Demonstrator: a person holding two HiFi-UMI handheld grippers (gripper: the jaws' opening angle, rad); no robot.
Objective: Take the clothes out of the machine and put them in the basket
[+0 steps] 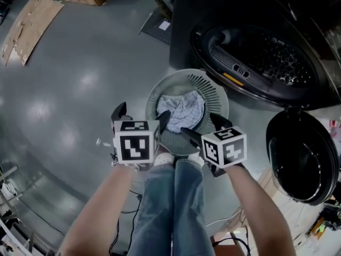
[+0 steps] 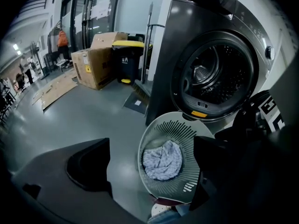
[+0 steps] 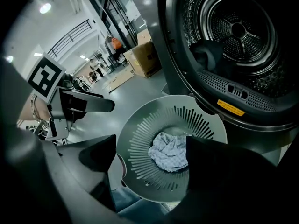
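Head view looks down on a round grey slotted basket (image 1: 218, 97) standing on the floor (image 1: 80, 89), its far rim just beside the lower lip of the washing machine (image 1: 256, 57). A crumpled pale checked cloth (image 1: 181, 111) lies at the bottom of the basket, apart from both grippers. The left gripper (image 1: 142, 115) hovers over the basket's near left rim with its jaws spread wide and nothing between the pads. The right gripper (image 1: 204, 128) hangs over the near right rim, its jaws likewise wide apart and empty; in both gripper views the cloth shows through the gap, lower down in the basket.

The machine's round door (image 1: 301, 161) hangs swung open at the person's right, close to the right forearm, and narrows the room on that side. The drum (image 3: 233, 29) stands open straight beyond the basket; a dark shape (image 3: 205, 52) sits at its left inner edge, and I cannot tell what it is. The person's legs (image 1: 170, 207) in jeans stand touching or just beside the basket's near rim.

To the left the grey floor is broad and open. Well apart, at the far side, stand a cardboard box (image 2: 96, 62), a black bin with a yellow lid (image 2: 125, 59) and flattened cardboard (image 1: 32, 23). A broom (image 2: 140, 90) leans beside the machine's left corner.
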